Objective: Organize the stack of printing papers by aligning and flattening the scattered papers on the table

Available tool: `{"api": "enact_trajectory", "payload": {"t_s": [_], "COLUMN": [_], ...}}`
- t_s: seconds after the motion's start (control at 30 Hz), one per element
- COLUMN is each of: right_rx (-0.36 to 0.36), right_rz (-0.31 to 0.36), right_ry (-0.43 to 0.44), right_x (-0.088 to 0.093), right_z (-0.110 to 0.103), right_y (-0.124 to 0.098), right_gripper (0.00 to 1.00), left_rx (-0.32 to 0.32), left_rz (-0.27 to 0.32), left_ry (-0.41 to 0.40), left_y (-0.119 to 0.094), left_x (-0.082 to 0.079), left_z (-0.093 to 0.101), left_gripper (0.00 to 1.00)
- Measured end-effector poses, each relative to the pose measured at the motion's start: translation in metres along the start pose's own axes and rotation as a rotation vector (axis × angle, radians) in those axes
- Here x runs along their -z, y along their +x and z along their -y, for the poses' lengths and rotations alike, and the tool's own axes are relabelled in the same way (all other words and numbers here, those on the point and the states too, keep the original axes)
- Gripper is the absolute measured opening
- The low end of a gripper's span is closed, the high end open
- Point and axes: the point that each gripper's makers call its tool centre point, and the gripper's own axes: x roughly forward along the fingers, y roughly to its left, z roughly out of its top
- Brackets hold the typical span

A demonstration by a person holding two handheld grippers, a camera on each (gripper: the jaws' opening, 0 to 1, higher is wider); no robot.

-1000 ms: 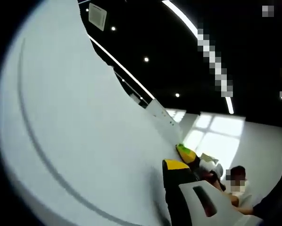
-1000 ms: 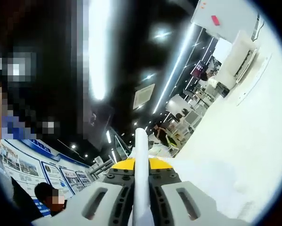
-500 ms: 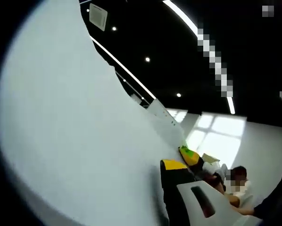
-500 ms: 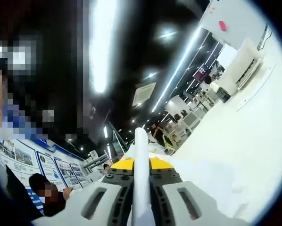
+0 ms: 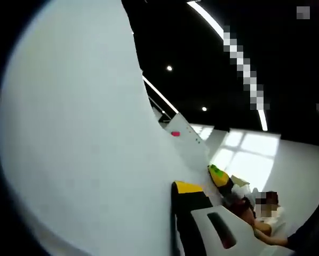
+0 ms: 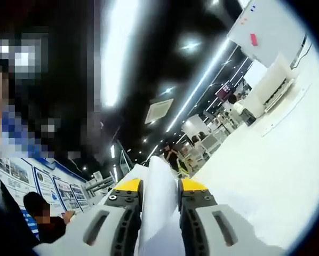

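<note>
Paper stack lifted on edge between two hand-held grippers

The right hand-held gripper (image 6: 158, 186) pinches the paper stack (image 6: 158, 178) between its jaws; the left hand-held gripper (image 5: 194, 213) presses against the sheets (image 5: 85, 133), its grip impossible to tell. Loose pinching could let pages fan out or slip down unevenly.

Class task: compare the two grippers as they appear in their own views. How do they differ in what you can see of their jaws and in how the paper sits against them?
The right gripper shows both jaws, yellow-tipped, with the paper edge-on between them. The left gripper shows one jaw clearly, beside a broad sheet of paper seen face-on; its grip cannot be judged. Both have white bodies, black jaws and yellow tips.
</note>
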Motion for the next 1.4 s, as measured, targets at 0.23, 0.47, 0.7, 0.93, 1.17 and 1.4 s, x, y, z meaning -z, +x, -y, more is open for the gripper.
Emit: {"api": "enact_trajectory", "payload": {"t_s": [0.23, 0.47, 0.7, 0.93, 1.17, 1.4], "right_rx": [0.027, 0.031, 0.028, 0.025, 0.014, 0.008], "right_rz": [0.042, 0.059, 0.070, 0.081, 0.073, 0.071], "right_ry": [-0.009, -0.026, -0.032, -0.053, -0.081, -0.091], "right_x": [-0.021, -0.034, -0.045, -0.054, -0.057, -0.061], "right_z": [0.010, 0.011, 0.010, 0.009, 0.004, 0.000], "right_y": [-0.008, -0.010, -0.013, -0.017, -0.021, -0.026], "right_gripper": [0.24, 0.24, 0.24, 0.24, 0.24, 0.24], "left_rx": [-0.011, -0.016, 0.013, 0.079, 0.163, 0.207], "left_rz": [-0.002, -0.029, -0.069, -0.127, -0.175, -0.203], "left_ry": [0.016, 0.052, 0.104, 0.201, 0.361, 0.420], "left_y": [0.000, 0.001, 0.001, 0.005, 0.010, 0.014], "left_x": [0.001, 0.004, 0.003, -0.006, -0.024, -0.035], "left_z": [0.001, 0.002, 0.010, 0.027, 0.055, 0.072], "left_gripper": [0.06, 0.06, 0.06, 0.07, 0.06, 0.06]}}
